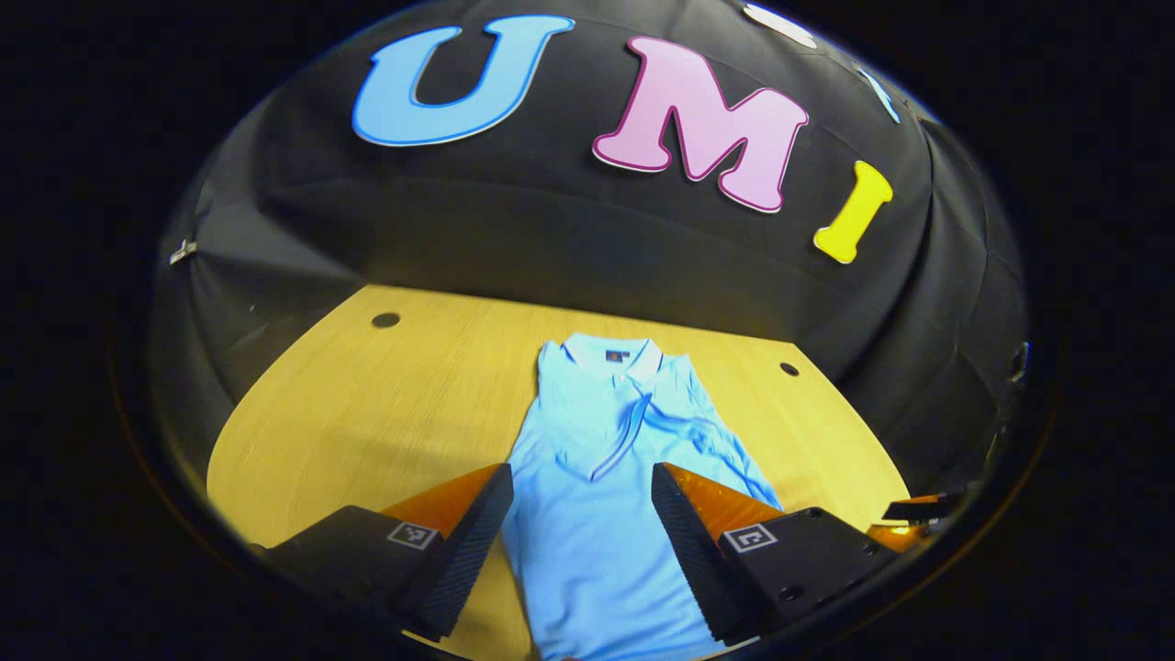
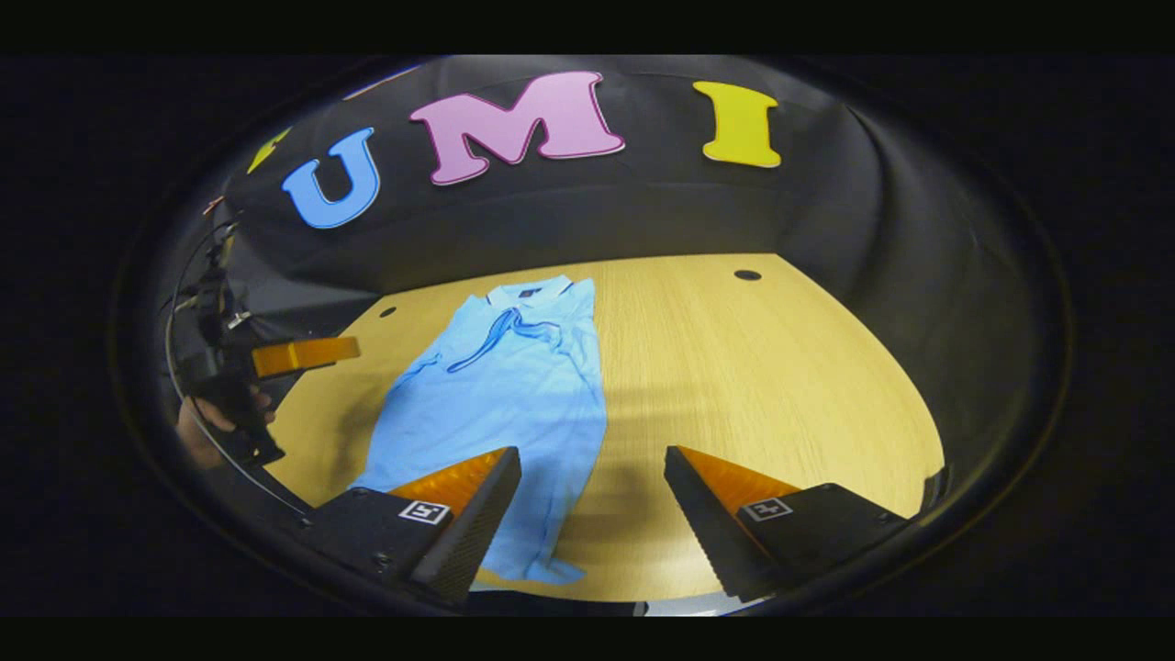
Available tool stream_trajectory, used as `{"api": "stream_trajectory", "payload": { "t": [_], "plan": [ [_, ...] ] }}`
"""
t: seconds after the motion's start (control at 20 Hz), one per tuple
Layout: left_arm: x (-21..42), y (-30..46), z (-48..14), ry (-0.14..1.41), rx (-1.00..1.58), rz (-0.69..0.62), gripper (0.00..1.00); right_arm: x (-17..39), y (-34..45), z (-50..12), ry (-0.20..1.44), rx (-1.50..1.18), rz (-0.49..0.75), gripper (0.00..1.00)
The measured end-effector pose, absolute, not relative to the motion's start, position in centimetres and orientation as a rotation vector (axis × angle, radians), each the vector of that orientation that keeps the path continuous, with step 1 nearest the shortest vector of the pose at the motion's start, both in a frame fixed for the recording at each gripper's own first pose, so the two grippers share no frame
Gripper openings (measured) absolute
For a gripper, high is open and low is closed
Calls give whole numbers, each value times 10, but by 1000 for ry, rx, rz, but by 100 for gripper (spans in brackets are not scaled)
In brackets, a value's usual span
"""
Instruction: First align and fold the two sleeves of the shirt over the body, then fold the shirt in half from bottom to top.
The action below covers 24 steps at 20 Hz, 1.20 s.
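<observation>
A light blue polo shirt (image 1: 597,477) lies flat on the wooden table (image 1: 367,413), collar at the far end, with both sleeves folded in over the body. My left gripper (image 1: 580,528) hovers open above the shirt's lower half, with cloth showing between its fingers but not held. In the right gripper view the shirt (image 2: 505,386) lies to the left, its hem near the table's front edge. My right gripper (image 2: 592,514) stands open above the table, just right of the shirt's lower edge. The left gripper (image 2: 303,353) also appears far left in that view, held by a hand (image 2: 197,431).
The table (image 2: 780,386) has bare wood to the right of the shirt and small dark holes (image 2: 747,274) near its far corners. Black cloth walls close the booth behind and at both sides. The right gripper's tip (image 1: 918,507) peeks in at the left gripper view's right edge.
</observation>
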<state>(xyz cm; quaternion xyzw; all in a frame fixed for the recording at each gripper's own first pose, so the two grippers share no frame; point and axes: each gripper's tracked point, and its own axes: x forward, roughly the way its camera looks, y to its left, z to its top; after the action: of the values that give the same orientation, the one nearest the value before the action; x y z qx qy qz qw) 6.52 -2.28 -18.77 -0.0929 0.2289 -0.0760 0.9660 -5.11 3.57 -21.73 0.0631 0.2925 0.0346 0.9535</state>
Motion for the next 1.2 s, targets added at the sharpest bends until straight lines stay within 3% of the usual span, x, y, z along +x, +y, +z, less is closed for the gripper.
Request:
{"api": "stream_trajectory", "payload": {
  "t": [0.2,0.4,0.7,0.75,0.8,0.85,0.95,1.0,1.05,1.1,1.15,1.2],
  "plan": [
    [-19,-17,-234,541,-170,-161,97,-83,50,-232,627,110,71,99],
    [-58,-26,-279,610,-163,-175,97,-99,74,-261,676,130,86,99],
    [-64,-36,-314,660,-166,-154,97,-115,91,-306,741,54,78,99],
    [-64,-36,-317,666,-148,-153,97,-116,90,-310,742,40,69,92],
    [-65,-36,-321,673,-132,-150,97,-117,91,-313,746,30,69,98],
    [-64,-37,-325,679,-119,-145,97,-117,92,-317,749,25,74,92],
    [-66,-38,-337,703,-109,-133,97,-118,90,-325,759,12,66,93],
    [-66,-37,-338,703,-103,-124,92,-118,89,-330,768,17,64,93],
    [-66,-38,-337,691,-93,-125,99,-121,89,-333,784,21,63,93],
    [-67,-41,-340,702,-71,-127,98,-115,89,-329,756,18,66,99],
    [-67,-42,-343,705,-38,-133,99,-120,90,-333,771,12,69,99],
    [-69,-43,-345,713,7,-134,99,-115,89,-331,752,-3,72,92]
  ]
}}
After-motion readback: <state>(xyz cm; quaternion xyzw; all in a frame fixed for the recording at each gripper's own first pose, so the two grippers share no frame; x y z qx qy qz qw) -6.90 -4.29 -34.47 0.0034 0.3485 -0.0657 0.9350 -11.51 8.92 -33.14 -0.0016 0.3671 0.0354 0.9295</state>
